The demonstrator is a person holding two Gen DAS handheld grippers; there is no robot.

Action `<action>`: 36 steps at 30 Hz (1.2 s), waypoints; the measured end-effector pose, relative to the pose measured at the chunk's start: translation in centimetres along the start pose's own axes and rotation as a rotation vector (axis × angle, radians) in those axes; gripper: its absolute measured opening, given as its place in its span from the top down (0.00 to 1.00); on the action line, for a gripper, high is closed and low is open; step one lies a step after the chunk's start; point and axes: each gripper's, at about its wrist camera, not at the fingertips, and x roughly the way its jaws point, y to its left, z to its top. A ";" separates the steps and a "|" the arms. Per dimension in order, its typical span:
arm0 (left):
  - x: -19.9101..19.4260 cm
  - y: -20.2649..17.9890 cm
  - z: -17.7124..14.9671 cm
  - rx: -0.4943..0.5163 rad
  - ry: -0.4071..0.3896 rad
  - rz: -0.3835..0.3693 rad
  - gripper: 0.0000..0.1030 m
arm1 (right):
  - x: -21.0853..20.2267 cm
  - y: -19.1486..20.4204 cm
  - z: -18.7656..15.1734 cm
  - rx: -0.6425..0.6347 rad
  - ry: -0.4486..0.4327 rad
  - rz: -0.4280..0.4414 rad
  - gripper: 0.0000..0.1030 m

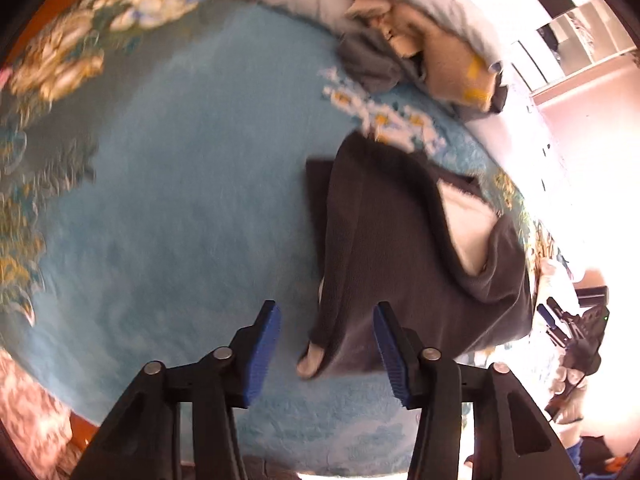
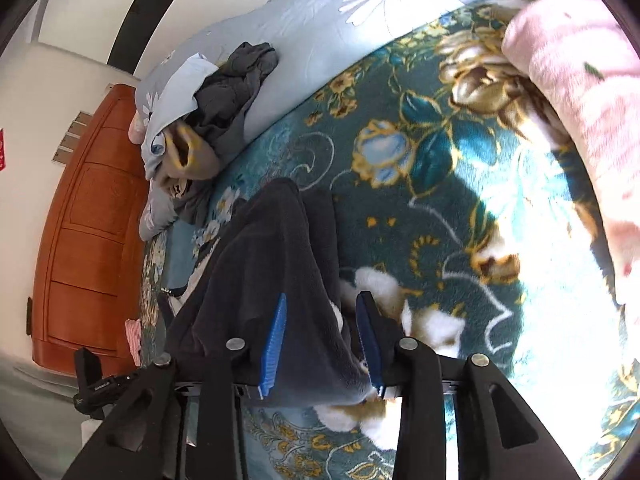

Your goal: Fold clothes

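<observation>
The left claw (image 1: 326, 350) gapes above the dark garment (image 1: 400, 248); ahead, piled clothes (image 1: 420, 52). The right claw (image 2: 322, 340), open, straddles its fleece edge on the floral blanket (image 2: 440, 168).

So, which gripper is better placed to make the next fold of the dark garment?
Probably the right gripper: its open jaws already straddle an edge of the dark garment. The left gripper is open too, but only the cuff end lies between its jaws.
</observation>
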 end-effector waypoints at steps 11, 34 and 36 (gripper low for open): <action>5.7 -1.3 3.7 0.057 -0.011 -0.035 0.42 | 5.9 4.1 3.3 0.004 0.049 0.080 0.58; 9.7 -3.8 4.4 0.234 -0.054 0.103 0.42 | 12.2 3.3 5.4 -0.025 0.115 -0.045 0.44; 10.1 -3.5 4.5 0.225 -0.040 0.077 0.44 | 12.3 3.5 5.3 -0.032 0.117 -0.046 0.43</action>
